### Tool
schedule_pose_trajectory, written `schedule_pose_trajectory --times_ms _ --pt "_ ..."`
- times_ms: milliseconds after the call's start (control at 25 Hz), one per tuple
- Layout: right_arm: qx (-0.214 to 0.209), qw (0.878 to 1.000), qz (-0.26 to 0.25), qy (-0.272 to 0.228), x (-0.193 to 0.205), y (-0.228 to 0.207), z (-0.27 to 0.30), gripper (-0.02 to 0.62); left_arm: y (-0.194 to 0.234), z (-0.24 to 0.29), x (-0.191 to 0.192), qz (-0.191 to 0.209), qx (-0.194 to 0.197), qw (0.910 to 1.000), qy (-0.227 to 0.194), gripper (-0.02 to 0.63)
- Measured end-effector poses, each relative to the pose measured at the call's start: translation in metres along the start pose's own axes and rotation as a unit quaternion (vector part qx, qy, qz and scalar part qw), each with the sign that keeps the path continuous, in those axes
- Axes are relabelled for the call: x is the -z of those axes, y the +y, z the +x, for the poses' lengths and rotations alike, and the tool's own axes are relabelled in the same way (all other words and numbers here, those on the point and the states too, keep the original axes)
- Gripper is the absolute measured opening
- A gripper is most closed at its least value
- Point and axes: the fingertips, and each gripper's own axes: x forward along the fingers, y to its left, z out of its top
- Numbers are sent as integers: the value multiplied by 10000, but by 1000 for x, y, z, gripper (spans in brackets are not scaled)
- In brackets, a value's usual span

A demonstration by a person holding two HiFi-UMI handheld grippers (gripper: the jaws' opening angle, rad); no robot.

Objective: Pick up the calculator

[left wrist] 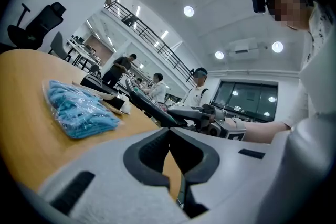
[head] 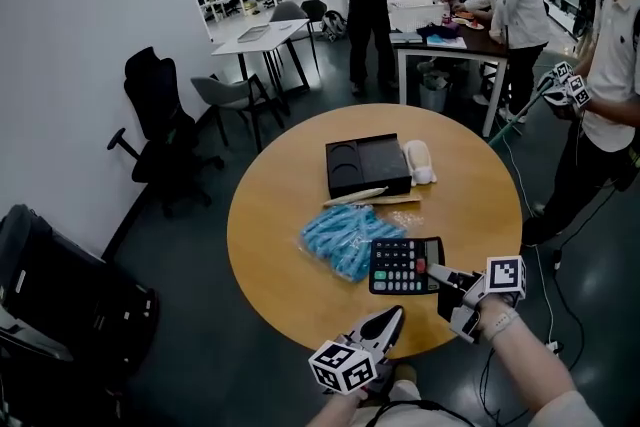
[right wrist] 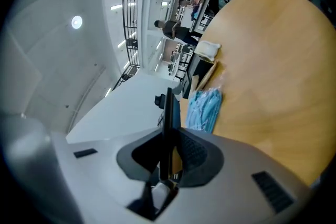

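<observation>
The black calculator (head: 403,265) hangs lifted over the near right part of the round wooden table (head: 280,265). My right gripper (head: 436,272) is shut on its right edge. In the right gripper view the calculator (right wrist: 169,107) stands edge-on, clamped between the jaws of the right gripper (right wrist: 169,136). My left gripper (head: 395,314) hovers just below and in front of the calculator, shut with nothing in it. In the left gripper view the left gripper (left wrist: 169,132) has its jaws together, and beyond them the calculator (left wrist: 149,107) shows tilted in the right gripper (left wrist: 185,112).
A blue plastic bag (head: 345,237) lies left of the calculator. Behind it are a black tray box (head: 368,165), a white cloth (head: 420,162) and a pale stick (head: 356,196). People stand at the far tables, and one person (head: 610,85) stands at the right. Office chairs (head: 165,130) stand at the left.
</observation>
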Motion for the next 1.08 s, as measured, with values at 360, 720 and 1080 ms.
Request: schedule_pose_trajectory --times_ms 360,720,1080 --pt "216 9997 67 -23 13 -17 -18 66 5 -9 6 -29 -41 10000 67 6" --pt "199 9996 178 -100 17 -24 -20 66 13 -14 11 -104 -126 9998 86 6" --pt "216 9996 167 -50 24 -20 -21 66 16 -20 9 -150 -214 9996 100 6"
